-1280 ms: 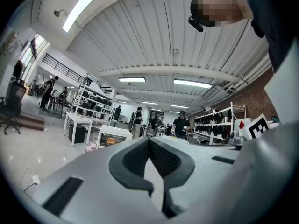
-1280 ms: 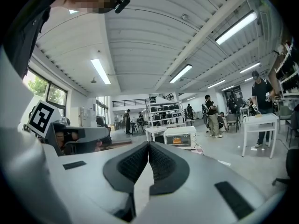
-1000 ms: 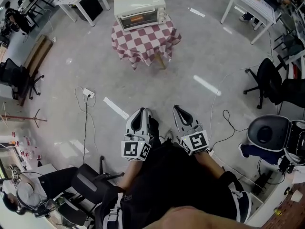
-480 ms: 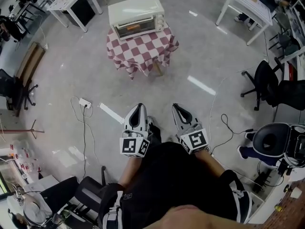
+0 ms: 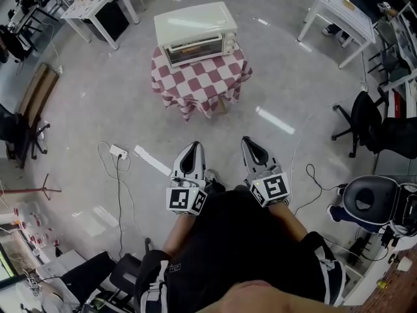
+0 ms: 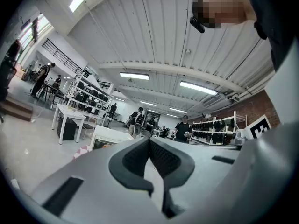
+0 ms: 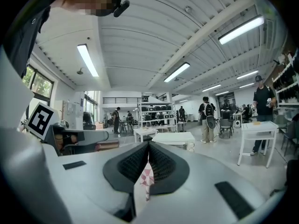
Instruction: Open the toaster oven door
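Located cream box-shaped toaster oven (image 5: pixel 195 31) at upper centre, long side crosswise, well apart from left gripper (image 5: pixel 192 150) directly below and right gripper (image 5: pixel 249 143) lower right. Found both pairs of jaws together, empty.

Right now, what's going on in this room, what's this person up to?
A person holds a two-jaw gripper in each hand. The left gripper and right gripper are both shut and empty, pointing toward a toaster oven on a checked-cloth table. A stretch of floor lies between, and the oven door is closed, untouched.
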{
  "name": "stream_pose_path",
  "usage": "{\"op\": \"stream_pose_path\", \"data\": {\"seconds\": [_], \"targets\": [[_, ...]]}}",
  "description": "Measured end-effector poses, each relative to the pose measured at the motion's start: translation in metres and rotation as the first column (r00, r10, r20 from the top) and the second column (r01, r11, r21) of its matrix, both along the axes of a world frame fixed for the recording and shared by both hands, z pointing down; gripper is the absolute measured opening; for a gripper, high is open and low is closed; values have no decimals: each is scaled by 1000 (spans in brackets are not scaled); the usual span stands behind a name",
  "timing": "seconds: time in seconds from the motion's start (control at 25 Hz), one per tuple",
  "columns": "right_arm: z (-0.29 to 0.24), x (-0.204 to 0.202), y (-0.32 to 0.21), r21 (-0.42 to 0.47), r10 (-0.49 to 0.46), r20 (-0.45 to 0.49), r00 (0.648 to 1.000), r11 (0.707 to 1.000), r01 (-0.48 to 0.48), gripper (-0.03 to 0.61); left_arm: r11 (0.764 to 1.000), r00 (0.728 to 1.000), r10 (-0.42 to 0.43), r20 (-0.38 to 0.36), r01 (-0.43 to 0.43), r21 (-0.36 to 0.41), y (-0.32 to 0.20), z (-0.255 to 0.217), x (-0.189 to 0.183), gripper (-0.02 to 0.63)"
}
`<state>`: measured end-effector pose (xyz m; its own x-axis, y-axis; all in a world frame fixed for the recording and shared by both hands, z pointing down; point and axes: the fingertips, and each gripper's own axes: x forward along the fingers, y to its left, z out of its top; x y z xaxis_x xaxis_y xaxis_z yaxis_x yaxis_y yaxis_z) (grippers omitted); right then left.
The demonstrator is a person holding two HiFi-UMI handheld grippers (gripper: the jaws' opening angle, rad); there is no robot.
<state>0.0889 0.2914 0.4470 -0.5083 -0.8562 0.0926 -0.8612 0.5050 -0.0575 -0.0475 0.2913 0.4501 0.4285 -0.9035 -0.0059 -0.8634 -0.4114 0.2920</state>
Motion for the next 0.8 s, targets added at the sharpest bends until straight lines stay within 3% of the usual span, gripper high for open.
{"op": "stream_pose_path", "data": {"seconds": [0.24,0.6,0.8], "targets": [[4,-15,-47,-11,17,-9,1000,1000,-17,28,1000,1000,1,25,-1,-1,-43,4,-19,9],[21,-24,-134,-32,-71,-18,997,997,70,28,994,994,-106,-13,105,-41,-118,23,-29,9],[16,-21,-196,10,-123,-55,991,992,124,28,984,984,-175,-30,174,-29,-180,12,-23,9]]}}
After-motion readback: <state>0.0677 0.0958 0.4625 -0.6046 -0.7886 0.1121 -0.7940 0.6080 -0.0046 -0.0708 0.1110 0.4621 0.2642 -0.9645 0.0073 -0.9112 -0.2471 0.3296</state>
